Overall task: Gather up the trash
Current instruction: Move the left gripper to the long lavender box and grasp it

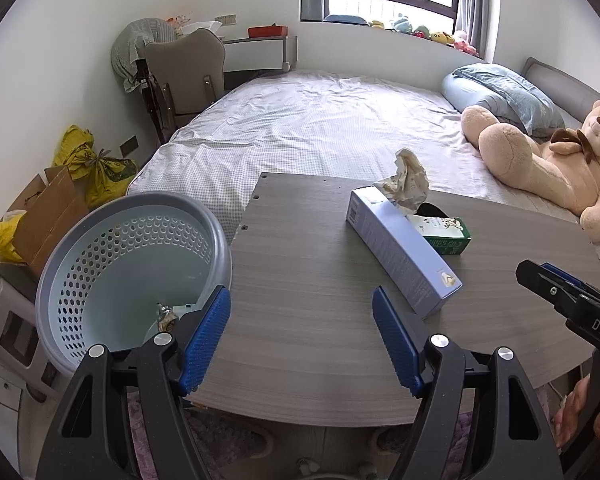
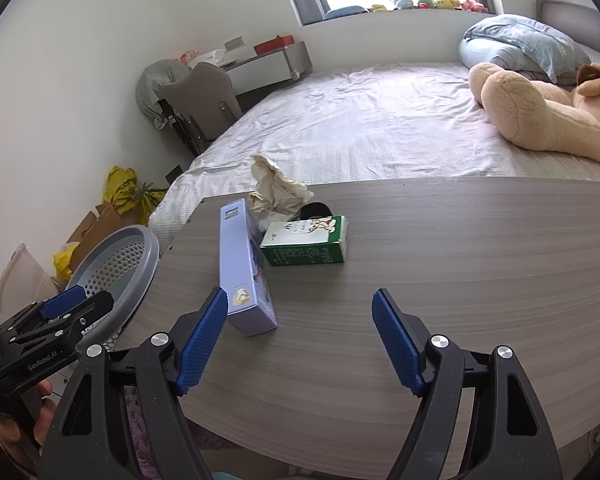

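Observation:
On the grey wood table lie a long pale-blue box, a green-and-white carton, a crumpled paper wad and a small black object behind the carton. A blue perforated basket stands at the table's left edge with some scraps in its bottom. My left gripper is open and empty over the near table edge beside the basket. My right gripper is open and empty, its left finger close to the box's near end.
A bed with a large teddy bear and blue pillows lies behind the table. A chair and shelf stand at the back left. Cardboard and yellow bags sit on the floor left.

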A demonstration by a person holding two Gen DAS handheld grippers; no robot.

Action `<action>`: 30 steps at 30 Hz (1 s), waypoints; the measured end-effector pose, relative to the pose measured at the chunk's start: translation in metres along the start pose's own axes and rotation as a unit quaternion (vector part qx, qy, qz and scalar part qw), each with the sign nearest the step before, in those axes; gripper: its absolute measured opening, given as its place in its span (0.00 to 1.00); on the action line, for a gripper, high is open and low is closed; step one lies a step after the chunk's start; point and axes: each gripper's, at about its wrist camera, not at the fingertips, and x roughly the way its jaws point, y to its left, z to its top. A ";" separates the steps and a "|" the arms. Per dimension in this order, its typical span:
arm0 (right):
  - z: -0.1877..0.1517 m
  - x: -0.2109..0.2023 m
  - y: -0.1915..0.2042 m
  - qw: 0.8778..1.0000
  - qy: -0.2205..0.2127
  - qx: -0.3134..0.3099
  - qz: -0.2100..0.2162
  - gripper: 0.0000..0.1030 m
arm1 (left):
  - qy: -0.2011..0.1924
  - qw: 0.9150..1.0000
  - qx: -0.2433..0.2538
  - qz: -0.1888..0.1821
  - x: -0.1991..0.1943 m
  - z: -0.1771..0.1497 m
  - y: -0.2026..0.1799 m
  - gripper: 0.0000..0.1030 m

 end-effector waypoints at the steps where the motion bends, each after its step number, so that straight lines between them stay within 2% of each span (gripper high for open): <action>1: 0.001 -0.002 -0.005 1.000 -0.002 0.001 -0.002 0.71 | 0.000 1.000 0.002 0.000 0.001 0.001 -0.004 0.68; 13: 0.003 -0.012 -0.052 0.999 -0.017 0.023 -0.018 0.71 | 0.009 1.000 0.017 -0.013 0.010 0.010 -0.047 0.68; 30: 0.002 -0.012 -0.077 0.998 -0.022 0.056 -0.018 0.71 | 0.028 0.999 0.017 -0.040 0.046 0.021 -0.081 0.68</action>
